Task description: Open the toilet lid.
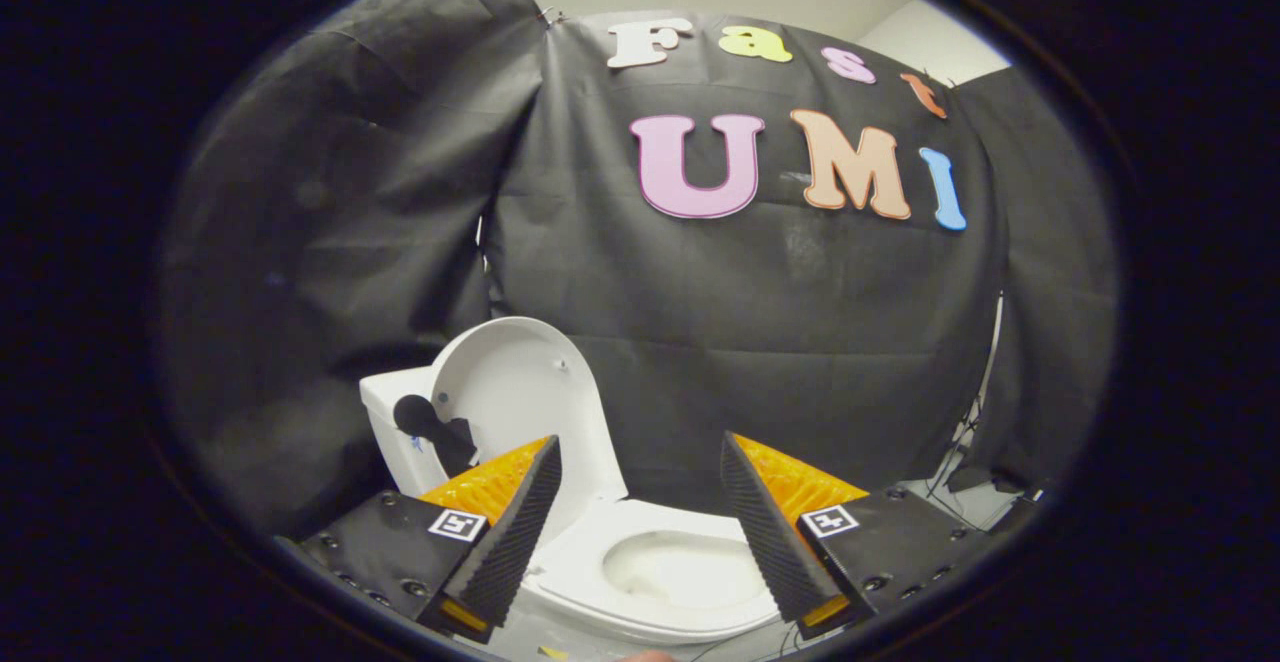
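Claw (640, 462) seen from its own camera, with both fingers spread wide apart and nothing held between them. The left finger (500, 532) rises from about seven o'clock and the right finger (780, 532) from about five o'clock; each tapers toward the centre, and each carries a small square marker on its base.

Toilet (640, 567) standing on the floor ahead of and below the claw, at roughly six o'clock. Its seat ring and bowl lie in the gap between the two fingers, partly masked by the inner edges of both.

Toilet lid (520, 392) raised to an upright position, its pale inner face turned toward the camera. It stands at about eight o'clock from the centre, just beyond and above the tip of the left finger, which overlaps its lower edge in this view; whether the finger touches the lid cannot be told. The lid leans back against the tank (385, 422), whose white corner shows at the lid's left side. A dark rounded patch sits on the lid's lower left, close to the tank.

Black cloth wall (760, 342) hangs behind the toilet and fills the backdrop. At about four o'clock, a few thin cables (965, 442) trail down beside the cloth's right edge.
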Motion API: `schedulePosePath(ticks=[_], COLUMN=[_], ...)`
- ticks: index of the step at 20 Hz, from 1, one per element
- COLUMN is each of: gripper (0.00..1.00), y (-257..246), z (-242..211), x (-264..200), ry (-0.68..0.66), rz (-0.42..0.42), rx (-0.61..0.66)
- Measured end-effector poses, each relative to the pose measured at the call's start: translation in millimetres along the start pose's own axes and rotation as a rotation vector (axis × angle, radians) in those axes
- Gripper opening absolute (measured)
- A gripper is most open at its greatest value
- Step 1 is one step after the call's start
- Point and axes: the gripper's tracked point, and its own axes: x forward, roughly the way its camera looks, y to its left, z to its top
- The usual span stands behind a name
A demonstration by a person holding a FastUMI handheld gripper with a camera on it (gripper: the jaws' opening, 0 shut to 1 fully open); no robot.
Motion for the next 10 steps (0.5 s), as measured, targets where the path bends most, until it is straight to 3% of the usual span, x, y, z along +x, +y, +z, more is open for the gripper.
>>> schedulePosePath(ticks=[5,10], gripper=[0.99,0.99], y=[19.9,32.7], z=[-19.7,-5.2], x=[12.5,12.5], ry=[0.044,0.026], rz=[0.040,0.082], rx=[0.010,0.031])
